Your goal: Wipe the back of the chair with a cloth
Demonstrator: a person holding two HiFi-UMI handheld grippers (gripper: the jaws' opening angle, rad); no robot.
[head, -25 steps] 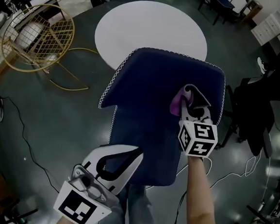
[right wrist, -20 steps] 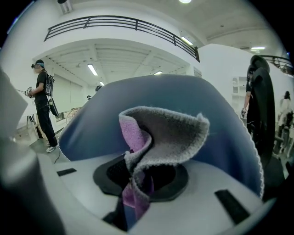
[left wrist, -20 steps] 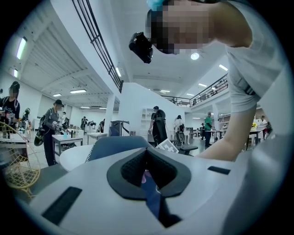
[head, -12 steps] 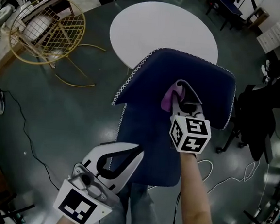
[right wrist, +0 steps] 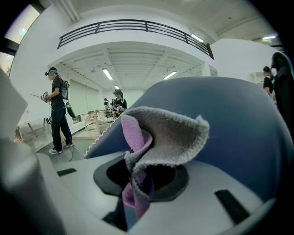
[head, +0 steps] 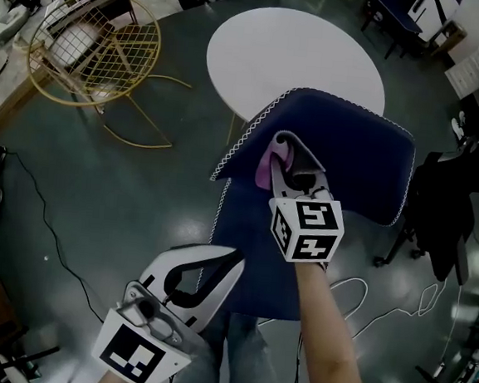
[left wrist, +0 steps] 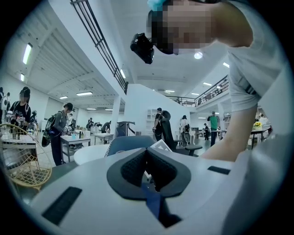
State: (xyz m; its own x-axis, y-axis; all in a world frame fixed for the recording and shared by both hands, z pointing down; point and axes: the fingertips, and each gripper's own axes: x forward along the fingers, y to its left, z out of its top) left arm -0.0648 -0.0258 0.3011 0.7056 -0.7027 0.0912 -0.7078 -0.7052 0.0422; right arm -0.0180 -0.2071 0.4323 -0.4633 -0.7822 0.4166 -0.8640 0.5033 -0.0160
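**Head view: cloth held against the chair back**

Your right hand-held gripper (head: 286, 153) was pinching the cloth (head: 267, 167), and the cloth lay against the dark blue back of the chair (head: 355, 151), on its left part, near the edge with the white zigzag stitching. In the right gripper view, the cloth (right wrist: 167, 133) was bunched and folded between the two jaws of this hand-held gripper (right wrist: 147, 176). One side of it was purple and the other grey. The fold touched the blue chair back (right wrist: 250, 137) just behind it.

Your left hand-held gripper (head: 216, 264) hung low, close to your body, by the near end of the seat (head: 257, 230) and well apart from the cloth. In the left gripper view its jaws were pressed together with nothing between them (left wrist: 148, 167).

A gold wire chair (head: 94, 49) stood on the floor to the far left, and a white cable (head: 380, 300) lay on the floor at the right of your arm.
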